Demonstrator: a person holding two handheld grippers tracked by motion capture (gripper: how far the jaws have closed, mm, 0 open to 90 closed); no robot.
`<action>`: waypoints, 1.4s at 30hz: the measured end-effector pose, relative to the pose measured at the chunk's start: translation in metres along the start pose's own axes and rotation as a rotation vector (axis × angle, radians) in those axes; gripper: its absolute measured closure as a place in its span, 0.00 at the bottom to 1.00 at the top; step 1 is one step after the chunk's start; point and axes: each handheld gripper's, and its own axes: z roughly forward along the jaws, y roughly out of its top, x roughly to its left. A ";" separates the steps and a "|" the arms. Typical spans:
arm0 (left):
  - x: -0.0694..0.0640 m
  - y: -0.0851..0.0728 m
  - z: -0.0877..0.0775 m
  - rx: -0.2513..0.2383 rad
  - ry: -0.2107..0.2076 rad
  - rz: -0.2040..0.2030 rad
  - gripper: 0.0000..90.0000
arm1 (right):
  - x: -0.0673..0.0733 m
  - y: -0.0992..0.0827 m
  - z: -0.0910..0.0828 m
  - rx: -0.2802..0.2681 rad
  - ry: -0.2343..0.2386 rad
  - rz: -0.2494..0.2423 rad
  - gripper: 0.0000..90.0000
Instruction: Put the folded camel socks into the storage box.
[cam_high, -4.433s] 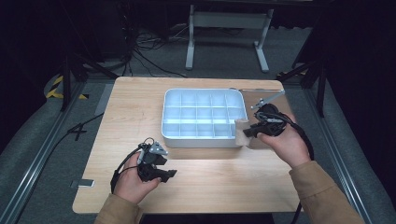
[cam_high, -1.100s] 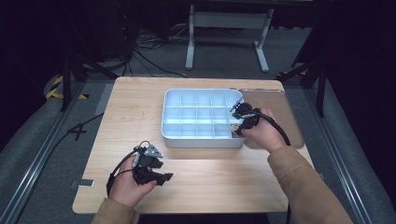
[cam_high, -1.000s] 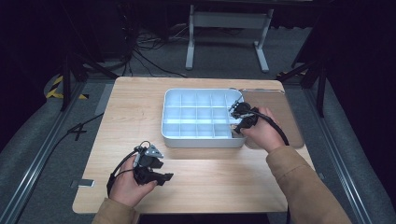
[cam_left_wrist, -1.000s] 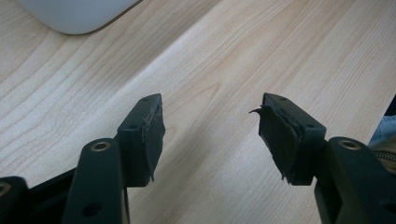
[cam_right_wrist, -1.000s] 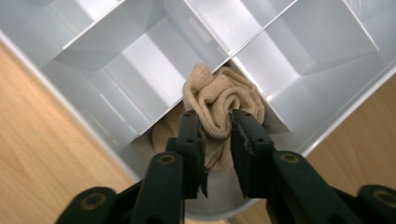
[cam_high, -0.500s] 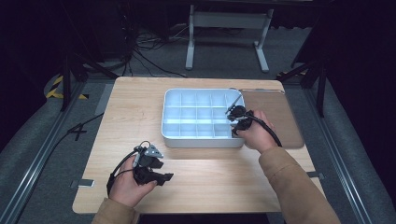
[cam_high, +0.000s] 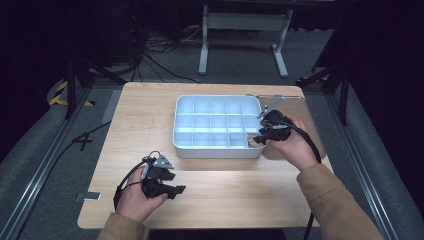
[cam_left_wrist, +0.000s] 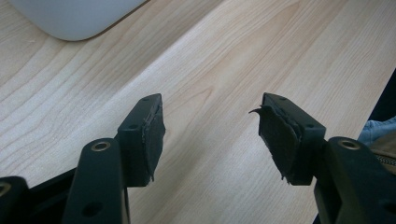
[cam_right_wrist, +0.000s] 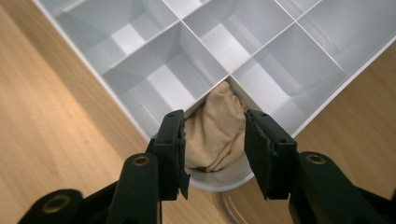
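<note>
Near the desk's (cam_high: 210, 200) front edge, the left gripper (cam_left_wrist: 210, 135) rests with jaws apart on bare wood. Farther on, the right gripper's (cam_right_wrist: 212, 140) jaws have just been opening around one beige cloth (cam_right_wrist: 217, 130), which lies in the corner compartment of the single white tray (cam_high: 215, 150).

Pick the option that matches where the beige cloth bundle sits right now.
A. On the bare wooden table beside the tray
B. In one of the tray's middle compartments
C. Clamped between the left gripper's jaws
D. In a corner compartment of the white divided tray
D. In the right gripper view the beige cloth bundle lies in a corner compartment of the white divided tray, with the right gripper jaws standing apart on either side of it.
</note>
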 end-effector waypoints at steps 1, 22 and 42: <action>0.000 0.001 0.000 0.000 -0.001 0.009 0.46 | 0.002 -0.002 -0.003 -0.012 0.010 -0.003 0.65; -0.010 0.006 0.002 0.025 -0.053 0.028 0.48 | 0.047 -0.052 -0.031 -0.169 0.191 -0.034 0.57; -0.014 0.009 0.003 0.081 -0.101 0.095 0.47 | 0.074 -0.090 0.011 -0.116 0.237 -0.054 0.61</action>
